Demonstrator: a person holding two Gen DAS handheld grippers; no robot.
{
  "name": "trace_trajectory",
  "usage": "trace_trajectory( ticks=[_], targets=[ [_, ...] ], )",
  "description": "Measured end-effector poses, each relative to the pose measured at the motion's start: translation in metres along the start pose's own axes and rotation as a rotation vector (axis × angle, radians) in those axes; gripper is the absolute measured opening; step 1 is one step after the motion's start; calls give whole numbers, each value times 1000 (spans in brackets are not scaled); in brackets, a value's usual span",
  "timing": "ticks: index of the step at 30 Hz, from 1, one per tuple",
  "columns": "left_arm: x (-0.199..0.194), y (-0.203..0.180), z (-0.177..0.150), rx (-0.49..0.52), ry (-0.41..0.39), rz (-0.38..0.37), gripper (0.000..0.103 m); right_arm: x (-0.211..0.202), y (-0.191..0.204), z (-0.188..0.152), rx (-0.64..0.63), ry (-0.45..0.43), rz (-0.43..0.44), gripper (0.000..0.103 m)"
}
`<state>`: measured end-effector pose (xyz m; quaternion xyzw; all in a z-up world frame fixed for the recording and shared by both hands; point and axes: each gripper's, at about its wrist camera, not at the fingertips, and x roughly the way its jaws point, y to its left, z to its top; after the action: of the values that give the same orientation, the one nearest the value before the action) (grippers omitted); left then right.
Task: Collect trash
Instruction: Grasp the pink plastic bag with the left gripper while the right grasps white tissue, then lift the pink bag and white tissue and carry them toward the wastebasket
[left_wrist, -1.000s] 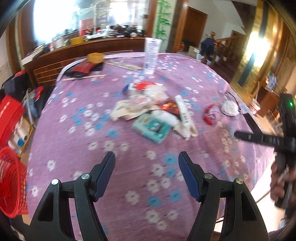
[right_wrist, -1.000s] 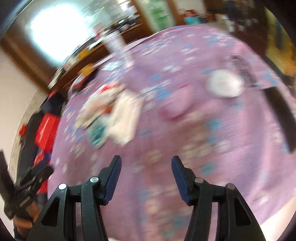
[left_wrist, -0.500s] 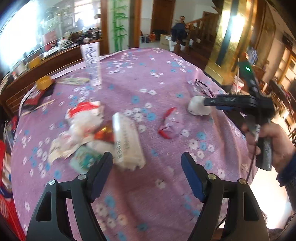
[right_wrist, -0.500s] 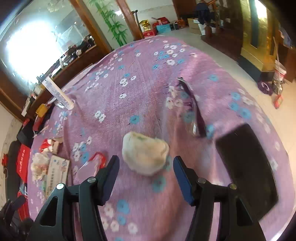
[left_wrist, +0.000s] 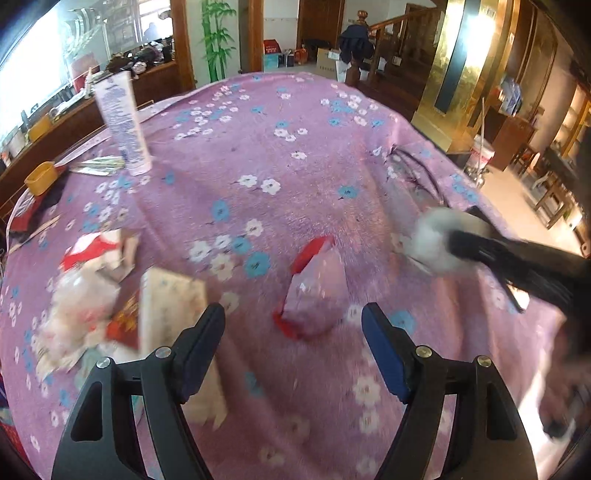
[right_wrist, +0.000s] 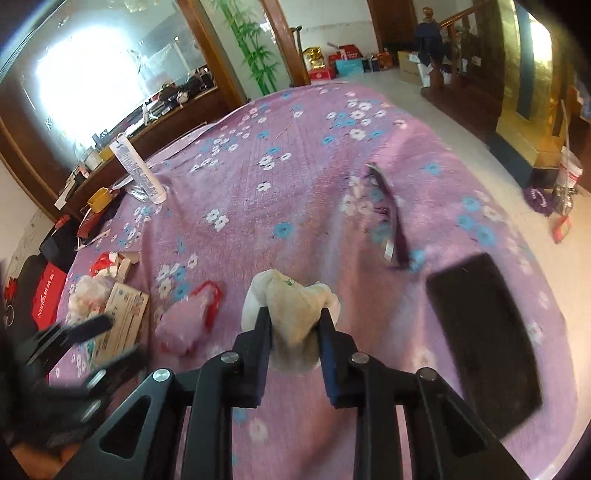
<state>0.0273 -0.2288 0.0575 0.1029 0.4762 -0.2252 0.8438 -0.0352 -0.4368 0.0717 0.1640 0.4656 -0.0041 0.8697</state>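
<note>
A crumpled white paper wad (right_wrist: 291, 299) lies on the purple flowered tablecloth (right_wrist: 295, 184). My right gripper (right_wrist: 293, 314) is closing on it, and its pads squeeze the wad from both sides. The left wrist view shows the same wad (left_wrist: 428, 240) at the tip of the right gripper (left_wrist: 458, 243). My left gripper (left_wrist: 291, 314) stands open just above a clear wrapper with red edges (left_wrist: 314, 291), with nothing between its fingers. A heap of wrappers and tissue (left_wrist: 85, 295) and a flat white packet (left_wrist: 170, 306) lie to the left.
A tall white tube (left_wrist: 122, 125) stands at the back left, next to a yellow cup (left_wrist: 40, 177). A pair of glasses (right_wrist: 388, 218) and a flat black rectangle (right_wrist: 484, 332) lie to the right, near the table's edge. A red bag (right_wrist: 48, 295) sits beside the table.
The right gripper's jaws have closed onto the white wad that lay between them. The left gripper has swung right, from the trash heap to the red-edged wrapper.
</note>
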Motion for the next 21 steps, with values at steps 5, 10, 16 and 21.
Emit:
trace_trajectory(
  ticks=[5, 10, 16, 21],
  targets=[
    [43, -12, 10, 20, 59, 2, 73, -24, -12, -25, 28, -5, -33, 26],
    [64, -14, 10, 46, 78, 22, 51, -43, -22, -44, 50, 9, -42, 26],
    [53, -6, 11, 4, 41, 6, 40, -54, -23, -59, 79, 5, -35, 26],
    [17, 1, -8, -9, -19, -2, 40, -51, -7, -61, 59, 2, -25, 26]
  ],
)
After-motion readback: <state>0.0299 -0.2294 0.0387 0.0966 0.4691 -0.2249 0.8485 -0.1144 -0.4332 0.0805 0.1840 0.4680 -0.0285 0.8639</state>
